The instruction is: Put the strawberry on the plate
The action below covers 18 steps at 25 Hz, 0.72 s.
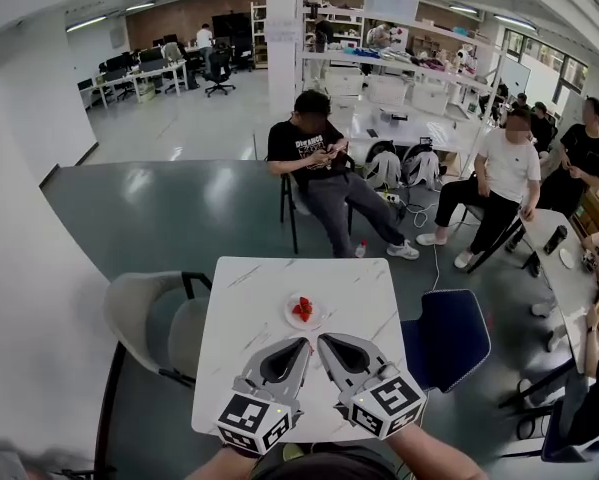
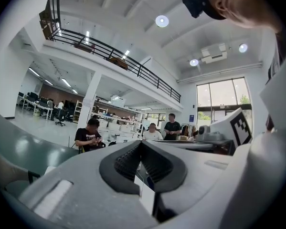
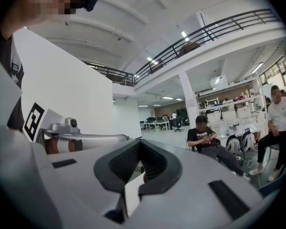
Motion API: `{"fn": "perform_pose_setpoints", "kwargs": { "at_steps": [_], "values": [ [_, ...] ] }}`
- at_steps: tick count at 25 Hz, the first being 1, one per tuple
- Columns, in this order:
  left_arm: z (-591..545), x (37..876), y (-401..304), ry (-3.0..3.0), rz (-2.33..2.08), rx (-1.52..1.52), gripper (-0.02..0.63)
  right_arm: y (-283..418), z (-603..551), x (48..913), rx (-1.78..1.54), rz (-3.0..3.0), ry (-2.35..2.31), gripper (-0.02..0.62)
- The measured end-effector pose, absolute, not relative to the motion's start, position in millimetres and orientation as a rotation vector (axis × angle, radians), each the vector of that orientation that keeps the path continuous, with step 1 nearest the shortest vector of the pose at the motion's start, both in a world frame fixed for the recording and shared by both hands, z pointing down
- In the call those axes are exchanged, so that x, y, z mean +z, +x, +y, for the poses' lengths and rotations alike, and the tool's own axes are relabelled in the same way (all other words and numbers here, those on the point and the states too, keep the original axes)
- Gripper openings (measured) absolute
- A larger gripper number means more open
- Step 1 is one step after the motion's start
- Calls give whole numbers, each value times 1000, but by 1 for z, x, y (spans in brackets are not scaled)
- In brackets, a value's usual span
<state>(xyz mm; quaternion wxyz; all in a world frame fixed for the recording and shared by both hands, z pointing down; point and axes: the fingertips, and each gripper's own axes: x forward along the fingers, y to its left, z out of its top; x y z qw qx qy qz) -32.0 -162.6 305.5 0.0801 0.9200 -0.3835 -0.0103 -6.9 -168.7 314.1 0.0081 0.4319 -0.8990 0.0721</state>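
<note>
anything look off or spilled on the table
Nothing stands out. The strawberry sits on the plate mid-table, with nothing spilled. The left tool and right tool are shut and empty near the front edge.

Red strawberry (image 1: 302, 309) on small white plate (image 1: 291, 319).

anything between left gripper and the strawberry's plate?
Nothing: head view shows only a short strip of bare tabletop between the left gripper and the plate holding the strawberry.

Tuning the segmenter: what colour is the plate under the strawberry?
White; the plate holds a red strawberry. Shows best in the head view.
</note>
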Motion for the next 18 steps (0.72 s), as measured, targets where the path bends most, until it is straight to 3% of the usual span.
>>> {"fn": "perform_pose_setpoints", "kwargs": {
  "at_steps": [18],
  "values": [
    [-174,309,-44,2736,-1178,-27,9,-19,-178,315,192,-2787,1332,2]
  ]
}}
